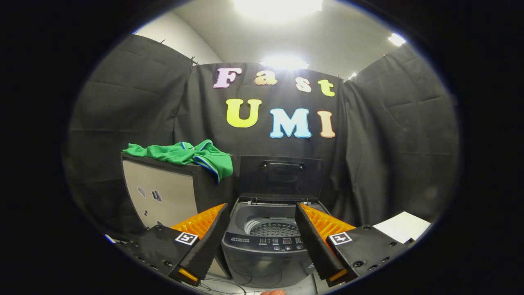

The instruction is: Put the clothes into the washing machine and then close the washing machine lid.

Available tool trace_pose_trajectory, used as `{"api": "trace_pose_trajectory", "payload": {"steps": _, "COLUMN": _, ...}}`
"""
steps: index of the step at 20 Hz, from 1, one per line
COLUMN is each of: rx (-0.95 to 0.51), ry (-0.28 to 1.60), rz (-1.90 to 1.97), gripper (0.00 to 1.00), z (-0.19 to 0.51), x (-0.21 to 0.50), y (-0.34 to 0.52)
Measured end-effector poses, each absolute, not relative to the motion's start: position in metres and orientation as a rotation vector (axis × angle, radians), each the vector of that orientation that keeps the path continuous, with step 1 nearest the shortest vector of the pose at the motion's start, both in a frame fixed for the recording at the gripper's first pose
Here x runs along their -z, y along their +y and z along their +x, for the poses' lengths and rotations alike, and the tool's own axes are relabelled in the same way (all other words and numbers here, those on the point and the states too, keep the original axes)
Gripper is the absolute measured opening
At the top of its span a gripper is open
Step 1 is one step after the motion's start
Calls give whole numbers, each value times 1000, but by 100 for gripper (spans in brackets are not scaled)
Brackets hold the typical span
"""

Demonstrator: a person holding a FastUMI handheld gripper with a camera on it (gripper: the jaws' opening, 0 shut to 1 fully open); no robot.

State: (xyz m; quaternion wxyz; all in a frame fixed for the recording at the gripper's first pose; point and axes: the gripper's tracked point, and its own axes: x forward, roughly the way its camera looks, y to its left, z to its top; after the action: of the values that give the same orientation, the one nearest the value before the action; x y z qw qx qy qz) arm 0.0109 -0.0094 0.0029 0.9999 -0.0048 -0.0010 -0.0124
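claw (262,246) wide, holding nothing, fingers either side of washer | washer (266,246) just ahead, lid (281,177) raised upright behind drum | cabinet (163,196) beside washer | green shirt (184,155) atop cabinet, one end hanging toward washer

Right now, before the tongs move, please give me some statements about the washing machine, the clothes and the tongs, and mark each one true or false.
1. The washing machine has its lid standing open. True.
2. The green garment already lies inside the drum. False: it lies on top of the cabinet beside the machine, one part hanging over the edge.
3. The tongs are open and hold nothing. True.
4. The tongs are touching the garment. False: the garment is well beyond the fingers, up and to the side.
5. The drum holds a pile of clothes. False: its perforated bottom shows bare.
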Motion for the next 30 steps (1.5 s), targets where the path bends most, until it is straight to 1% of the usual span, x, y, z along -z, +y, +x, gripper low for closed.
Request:
{"api": "trace_pose_trajectory", "payload": {"steps": 7, "rx": 2, "ry": -20, "rz": -18, "gripper": 100, "z": 21, "x": -21, "y": 3}}
{"api": "trace_pose_trajectory", "payload": {"steps": 10, "rx": -43, "ry": -20, "rz": -3, "gripper": 100, "z": 33, "x": -37, "y": 20}}
{"api": "trace_pose_trajectory", "payload": {"steps": 13, "rx": -117, "ry": -46, "rz": 5, "gripper": 100, "z": 54, "x": -74, "y": 47}}
{"api": "trace_pose_trajectory", "payload": {"steps": 17, "rx": -186, "ry": -127, "rz": -6, "gripper": 100, "z": 93, "x": -146, "y": 92}}
{"api": "trace_pose_trajectory", "payload": {"steps": 19, "rx": -220, "ry": -127, "rz": -6, "gripper": 100, "z": 115, "x": -168, "y": 115}}
{"api": "trace_pose_trajectory", "payload": {"steps": 23, "rx": -264, "ry": 0, "rz": 32, "gripper": 100, "z": 157, "x": -184, "y": 165}}
{"api": "trace_pose_trajectory", "payload": {"steps": 26, "rx": -275, "ry": 131, "rz": 21, "gripper": 100, "z": 184, "x": -181, "y": 200}}
{"api": "trace_pose_trajectory", "payload": {"steps": 30, "rx": -286, "ry": 254, "rz": 12, "gripper": 100, "z": 219, "x": -172, "y": 239}}
